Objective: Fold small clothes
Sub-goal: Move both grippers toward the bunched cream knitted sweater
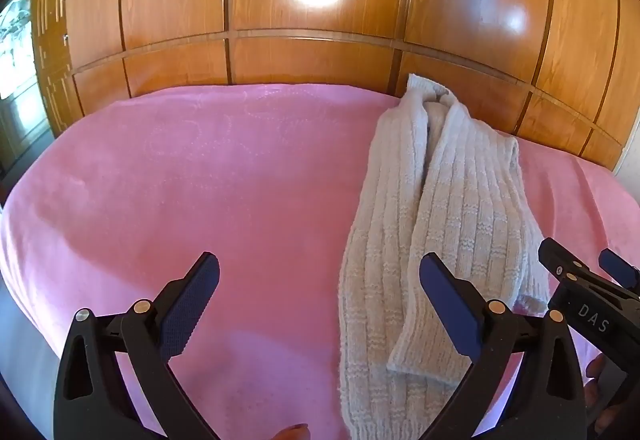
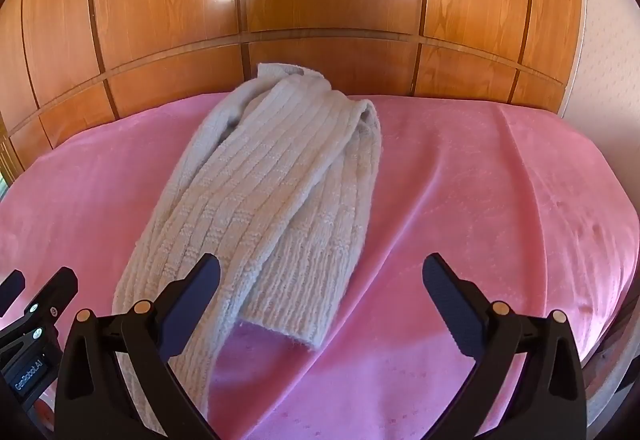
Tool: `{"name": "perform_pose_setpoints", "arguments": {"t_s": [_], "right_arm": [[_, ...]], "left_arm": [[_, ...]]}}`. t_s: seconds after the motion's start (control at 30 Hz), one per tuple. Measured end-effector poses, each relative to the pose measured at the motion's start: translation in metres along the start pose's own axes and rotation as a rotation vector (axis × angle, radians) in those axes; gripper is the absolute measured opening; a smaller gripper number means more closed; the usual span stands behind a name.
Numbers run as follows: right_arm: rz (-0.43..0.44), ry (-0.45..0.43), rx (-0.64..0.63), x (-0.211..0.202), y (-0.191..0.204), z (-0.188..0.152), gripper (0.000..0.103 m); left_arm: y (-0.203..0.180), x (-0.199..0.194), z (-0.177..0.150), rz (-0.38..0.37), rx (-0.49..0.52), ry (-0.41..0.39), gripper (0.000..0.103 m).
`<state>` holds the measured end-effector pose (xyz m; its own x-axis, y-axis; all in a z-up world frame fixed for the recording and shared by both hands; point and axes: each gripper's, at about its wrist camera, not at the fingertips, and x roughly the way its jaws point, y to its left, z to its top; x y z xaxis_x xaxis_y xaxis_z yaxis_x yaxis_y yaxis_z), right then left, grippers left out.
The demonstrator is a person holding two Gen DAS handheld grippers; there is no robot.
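A cream ribbed knit garment [image 1: 436, 224] lies lengthwise on the pink blanket [image 1: 220, 180], with its sides folded in over the middle. In the right wrist view the knit garment [image 2: 272, 192] runs from the wardrobe side down toward the lower left. My left gripper [image 1: 320, 304] hangs open above the blanket, its right finger over the garment's near part. My right gripper [image 2: 322, 304] is open too, its left finger [image 2: 192, 304] over the garment's near end. Neither holds anything. The right gripper [image 1: 588, 280] shows at the left wrist view's right edge.
A glossy wooden wardrobe [image 2: 320, 0] stands right behind the pink blanket [image 2: 500, 200]. The blanket has a long crease on its right half. The bed's edge drops off at the right [image 2: 616, 320] and at the left [image 1: 24, 320]. The left gripper [image 2: 36, 304] shows at lower left.
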<state>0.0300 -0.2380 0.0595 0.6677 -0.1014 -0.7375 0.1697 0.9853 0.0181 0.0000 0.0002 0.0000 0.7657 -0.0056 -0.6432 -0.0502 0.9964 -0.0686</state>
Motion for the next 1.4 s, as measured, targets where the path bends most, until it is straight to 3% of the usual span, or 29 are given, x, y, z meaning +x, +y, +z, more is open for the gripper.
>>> {"name": "perform_pose_setpoints", "arguments": {"t_s": [0.47,0.67,0.83,1.13,1.17,1.27,1.4], "right_arm": [[0.054,0.015,-0.021,-0.003,0.001,-0.001,0.101],[0.147,0.039,-0.007,-0.004,0.002,-0.008,0.101],[0.305,0.056,0.050,-0.009,-0.004,-0.013,0.101],[0.492,0.118,0.114,-0.008,-0.011,-0.023,0.100],[0.504,0.122,0.115,-0.007,-0.012,-0.023,0.099],[0.535,0.136,0.116,-0.007,-0.012,-0.023,0.080],[0.546,0.169,0.120,0.004,-0.008,-0.024,0.073]], "left_arm": [[0.007,0.001,-0.001,0.018,-0.002,0.025,0.099],[0.013,0.002,0.002,0.030,-0.009,0.012,0.099],[0.017,0.002,0.002,0.045,-0.010,0.002,0.099],[0.023,0.004,-0.004,0.047,-0.010,0.005,0.099],[0.023,0.004,-0.004,0.046,-0.010,0.008,0.099],[0.026,0.007,-0.006,0.045,-0.015,0.020,0.099],[0.031,0.008,-0.009,0.047,-0.027,0.033,0.099]]}}
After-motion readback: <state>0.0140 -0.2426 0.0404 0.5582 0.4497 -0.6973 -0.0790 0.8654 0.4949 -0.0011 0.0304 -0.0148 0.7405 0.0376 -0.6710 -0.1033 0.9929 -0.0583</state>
